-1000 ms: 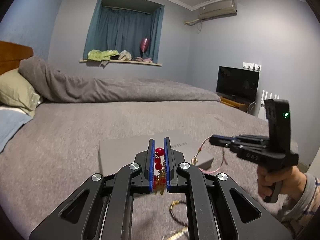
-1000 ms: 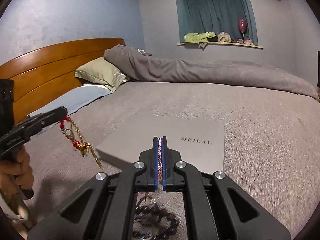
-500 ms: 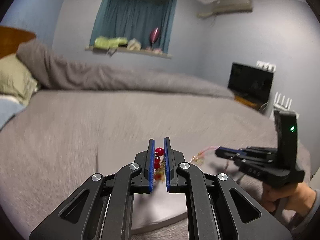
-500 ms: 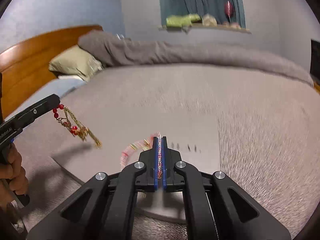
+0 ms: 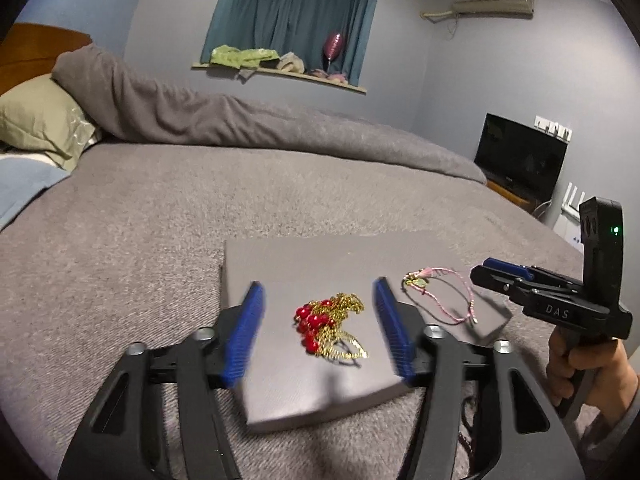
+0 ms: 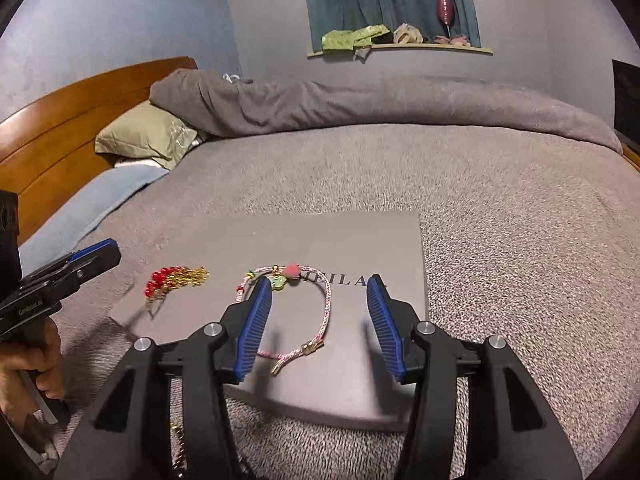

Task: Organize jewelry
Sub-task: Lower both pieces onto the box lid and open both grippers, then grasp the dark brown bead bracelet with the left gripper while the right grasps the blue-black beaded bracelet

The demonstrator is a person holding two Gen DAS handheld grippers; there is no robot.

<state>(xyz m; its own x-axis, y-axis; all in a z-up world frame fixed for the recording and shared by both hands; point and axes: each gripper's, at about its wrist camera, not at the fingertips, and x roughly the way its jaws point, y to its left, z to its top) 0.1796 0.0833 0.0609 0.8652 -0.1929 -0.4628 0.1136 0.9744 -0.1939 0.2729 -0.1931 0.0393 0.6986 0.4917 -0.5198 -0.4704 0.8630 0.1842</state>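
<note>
A flat grey box lies on the bed. On its lid rests a gold chain with red beads, loose between the opening jaws of my left gripper; the pads do not touch it. To its right a pink braided bracelet with a green charm also lies on the lid. My right gripper hovers over the bracelet with its jaws opening, and the cord lies free between them. The left gripper's tip shows at the left of the right wrist view.
The box sits on a grey bedspread. A rolled grey duvet, a green pillow and a wooden headboard are at the far side. More beaded jewelry lies on the bed below the grippers. A hand holds the right gripper.
Both grippers came down over the grey box and opened. The red-bead chain and the pink bracelet, held before, now lie loose on the lid.
</note>
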